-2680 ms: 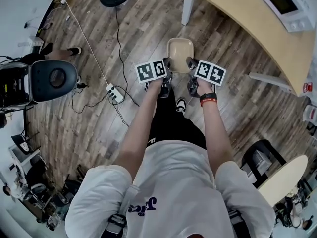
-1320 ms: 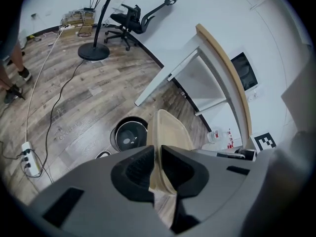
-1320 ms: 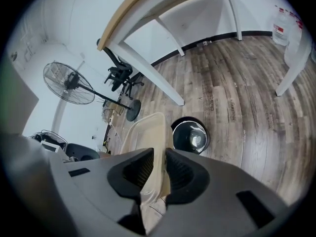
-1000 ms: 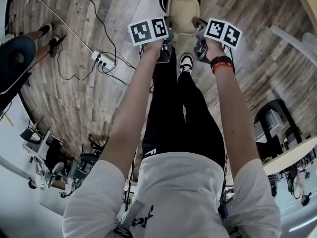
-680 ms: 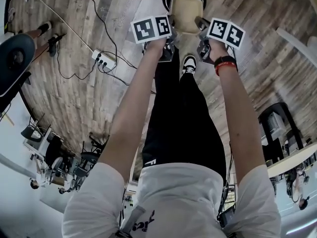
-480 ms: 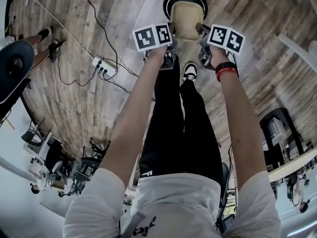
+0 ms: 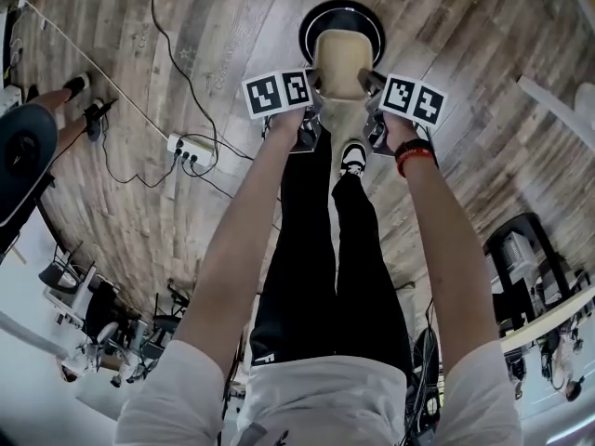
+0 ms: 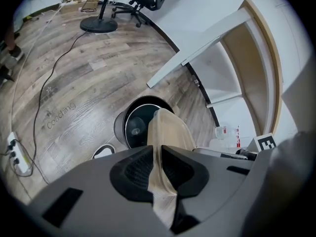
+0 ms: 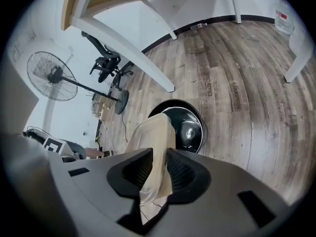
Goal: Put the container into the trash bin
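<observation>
Releasing seems the step in hand: the container (image 7: 341, 59) hangs above the bin (image 7: 342, 6), left claw (image 8: 159, 154) pinching one rim, right claw (image 9: 159, 157) jaws opening around the other. Next, the left should loosen too.

I saw the container (image 7: 341, 59) was translucent beige, the bin (image 7: 305, 32) black, the floor (image 7: 186, 26) grey-brown wood grain. Cubes (image 7: 277, 93) showed black-and-white squares; wristband (image 7: 412, 155) red, trousers (image 7: 316, 249) black.
</observation>
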### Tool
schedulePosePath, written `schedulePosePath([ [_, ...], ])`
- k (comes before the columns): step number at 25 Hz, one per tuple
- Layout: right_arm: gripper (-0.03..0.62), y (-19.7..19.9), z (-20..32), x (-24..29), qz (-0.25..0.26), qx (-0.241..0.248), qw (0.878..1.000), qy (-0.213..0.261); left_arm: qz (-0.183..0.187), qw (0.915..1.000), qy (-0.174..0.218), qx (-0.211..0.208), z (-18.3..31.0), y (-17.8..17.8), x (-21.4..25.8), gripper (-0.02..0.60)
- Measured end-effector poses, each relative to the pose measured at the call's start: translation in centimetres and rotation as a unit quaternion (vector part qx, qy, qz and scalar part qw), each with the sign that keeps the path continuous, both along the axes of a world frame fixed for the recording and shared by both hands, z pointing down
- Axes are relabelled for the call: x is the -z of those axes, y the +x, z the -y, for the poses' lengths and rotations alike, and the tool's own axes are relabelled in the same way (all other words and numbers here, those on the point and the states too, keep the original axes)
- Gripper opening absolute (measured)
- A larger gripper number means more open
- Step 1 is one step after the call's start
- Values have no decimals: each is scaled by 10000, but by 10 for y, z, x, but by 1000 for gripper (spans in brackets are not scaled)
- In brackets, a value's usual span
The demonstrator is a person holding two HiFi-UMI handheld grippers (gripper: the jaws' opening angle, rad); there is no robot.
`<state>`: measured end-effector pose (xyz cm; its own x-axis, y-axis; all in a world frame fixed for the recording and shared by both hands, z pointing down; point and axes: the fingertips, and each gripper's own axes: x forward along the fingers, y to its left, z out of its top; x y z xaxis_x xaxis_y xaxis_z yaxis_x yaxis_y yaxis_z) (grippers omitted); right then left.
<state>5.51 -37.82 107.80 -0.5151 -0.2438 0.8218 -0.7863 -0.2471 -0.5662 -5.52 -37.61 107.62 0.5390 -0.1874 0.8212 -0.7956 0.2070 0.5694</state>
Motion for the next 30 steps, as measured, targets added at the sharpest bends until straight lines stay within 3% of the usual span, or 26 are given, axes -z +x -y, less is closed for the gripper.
schedulePosePath([
  [16, 101, -8, 16, -65, 9, -389, 9988, -281, -131, 9994, -295, -141, 21, -7, -68, 58],
  [21, 109, -4, 27, -79, 69, -431, 9988, -231, -221, 9995, -212, -110, 33, -1, -81, 58],
  [23, 135, -1, 31, -81, 84, -506, 9985, -169, -256, 9994, -140, -189, 36, 3, -82, 73],
  [27, 237, 0, 38, -77, 22, -627, 9980, -16, -268, 9993, -31, -263, 42, 3, -79, 190],
  [30, 268, 1, 39, -73, -71, -569, 9984, 28, -211, 9993, -23, -304, 42, 0, -75, 204],
])
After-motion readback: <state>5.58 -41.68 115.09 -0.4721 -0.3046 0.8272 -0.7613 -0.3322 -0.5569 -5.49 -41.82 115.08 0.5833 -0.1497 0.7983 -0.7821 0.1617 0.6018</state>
